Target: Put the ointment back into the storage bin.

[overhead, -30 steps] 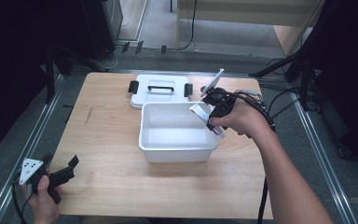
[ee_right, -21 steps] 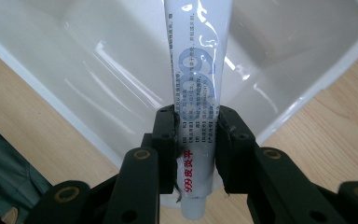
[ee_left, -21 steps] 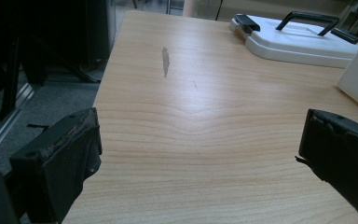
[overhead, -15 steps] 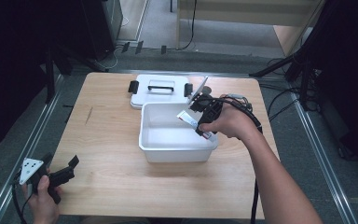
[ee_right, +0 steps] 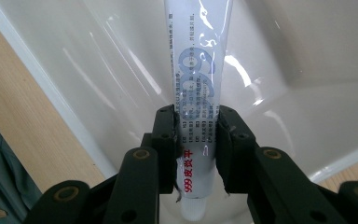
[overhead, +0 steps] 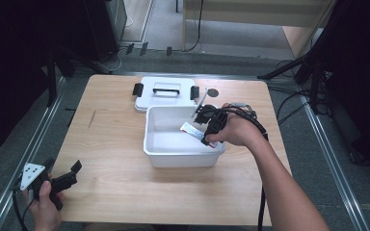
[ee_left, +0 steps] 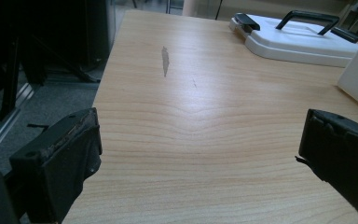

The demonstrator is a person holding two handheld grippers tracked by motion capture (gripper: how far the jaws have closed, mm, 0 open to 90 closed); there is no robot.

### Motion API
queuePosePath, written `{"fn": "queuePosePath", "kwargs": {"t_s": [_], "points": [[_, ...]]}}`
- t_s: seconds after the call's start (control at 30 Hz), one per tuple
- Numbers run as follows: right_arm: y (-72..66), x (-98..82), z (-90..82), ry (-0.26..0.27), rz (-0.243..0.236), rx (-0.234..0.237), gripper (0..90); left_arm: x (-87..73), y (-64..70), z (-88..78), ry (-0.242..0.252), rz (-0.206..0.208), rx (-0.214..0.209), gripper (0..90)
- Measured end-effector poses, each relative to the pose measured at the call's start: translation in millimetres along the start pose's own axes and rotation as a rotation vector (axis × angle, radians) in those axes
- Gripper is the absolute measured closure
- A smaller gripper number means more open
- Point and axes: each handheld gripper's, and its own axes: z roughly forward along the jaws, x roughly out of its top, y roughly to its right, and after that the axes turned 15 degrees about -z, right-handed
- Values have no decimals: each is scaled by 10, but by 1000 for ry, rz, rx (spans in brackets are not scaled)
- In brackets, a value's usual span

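Observation:
A white plastic bin (overhead: 160, 156) stands open in the middle of the wooden table. My right gripper (overhead: 207, 135) reaches over the bin's right rim and is shut on a white tube with blue print (overhead: 191, 130) (ee_right: 196, 88), which points down into the bin (ee_right: 279, 42). The jaws pinch the tube near its capped end. My left gripper (overhead: 60, 180) rests at the table's front left corner, open, with bare wood between its pads (ee_left: 67, 158).
The bin's white lid (overhead: 165, 94) (ee_left: 298, 39) with black handle and clips lies flat behind the bin. A small dark round object (overhead: 213, 92) sits by the lid's right end. Metal rails run along both table sides.
My right gripper has carried the tube from above the bin's right rim leftward and down into the bin. The left gripper has stayed put.

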Motion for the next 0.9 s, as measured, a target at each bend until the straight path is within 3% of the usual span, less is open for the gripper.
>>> {"fn": "queuePosePath", "kwargs": {"t_s": [0.27, 0.73, 0.9], "points": [[-6, 7, 126, -26, -26, 15, 719, 1, -1, 0, -1, -1, -1, 1], [-3, 53, 341, -88, -5, 35, 718, 0, 0, 0, -1, -1, 0, 2], [2, 76, 412, -115, 2, 69, 718, 1, -1, 0, -1, -1, 0, 2]]}}
